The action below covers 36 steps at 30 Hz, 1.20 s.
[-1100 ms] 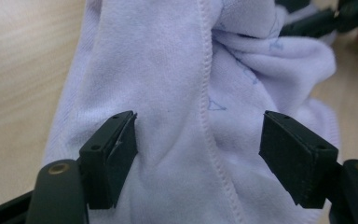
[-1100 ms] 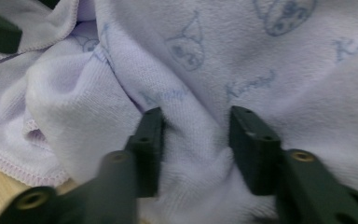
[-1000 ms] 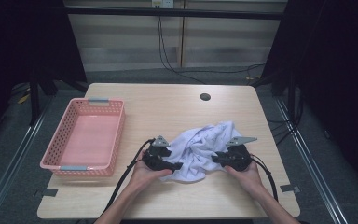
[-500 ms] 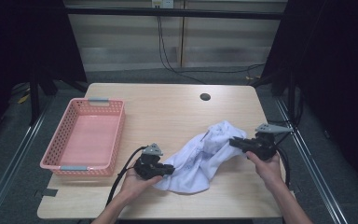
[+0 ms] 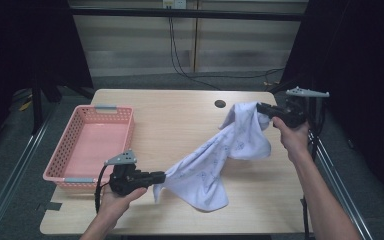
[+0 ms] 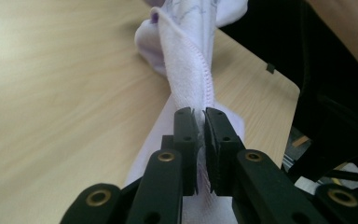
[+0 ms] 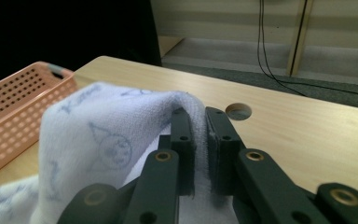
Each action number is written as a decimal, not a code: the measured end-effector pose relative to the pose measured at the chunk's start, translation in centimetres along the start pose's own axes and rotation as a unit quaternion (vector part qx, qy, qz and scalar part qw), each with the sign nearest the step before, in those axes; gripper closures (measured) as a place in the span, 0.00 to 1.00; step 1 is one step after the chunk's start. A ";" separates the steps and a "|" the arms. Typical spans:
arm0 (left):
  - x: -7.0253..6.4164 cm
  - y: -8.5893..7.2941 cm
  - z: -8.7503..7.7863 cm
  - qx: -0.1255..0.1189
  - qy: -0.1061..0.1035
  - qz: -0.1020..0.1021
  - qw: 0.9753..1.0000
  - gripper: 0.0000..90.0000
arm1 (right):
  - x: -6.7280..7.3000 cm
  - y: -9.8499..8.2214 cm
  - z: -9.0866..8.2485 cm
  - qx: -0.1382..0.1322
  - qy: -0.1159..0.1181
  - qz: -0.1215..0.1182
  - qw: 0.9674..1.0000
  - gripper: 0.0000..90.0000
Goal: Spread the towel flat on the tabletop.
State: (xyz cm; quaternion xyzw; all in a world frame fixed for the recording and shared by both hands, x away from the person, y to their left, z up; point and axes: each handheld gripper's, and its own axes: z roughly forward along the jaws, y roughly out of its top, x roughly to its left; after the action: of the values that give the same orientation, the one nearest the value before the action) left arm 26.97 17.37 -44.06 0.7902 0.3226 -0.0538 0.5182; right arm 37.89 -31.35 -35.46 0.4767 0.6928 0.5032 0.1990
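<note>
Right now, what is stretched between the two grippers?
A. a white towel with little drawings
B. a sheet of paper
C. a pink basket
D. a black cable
A: the white towel hangs stretched between the left gripper and the right gripper, each shut on one end of it, while the pink basket sits apart on the table.

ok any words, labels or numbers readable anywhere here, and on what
None can be read.
The towel carries a faint blue-purple print: in the right gripper view it shows drawn figures, and marks beside them that may be letters, too blurred to read.
The pink basket and the table show no label.
</note>
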 end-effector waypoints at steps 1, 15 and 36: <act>0.2 -0.7 0.0 0.004 0.003 -0.007 1.000 0.93 | -0.4 0.3 0.7 0.003 -0.008 0.002 1.000 0.92; 0.9 -1.4 1.1 0.025 0.016 -0.014 0.999 0.68 | -0.9 -1.5 3.6 0.023 -0.025 0.006 0.999 0.57; 0.0 -3.5 4.0 0.119 0.043 0.035 0.991 0.54 | 9.8 -16.9 1.5 0.181 0.132 -0.070 0.972 0.53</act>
State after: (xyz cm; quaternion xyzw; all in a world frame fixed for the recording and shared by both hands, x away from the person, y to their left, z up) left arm 26.01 14.89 -48.66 0.8587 0.3076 -0.0398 0.4080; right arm 26.64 -22.83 -49.04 0.3843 0.8244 0.4125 0.0506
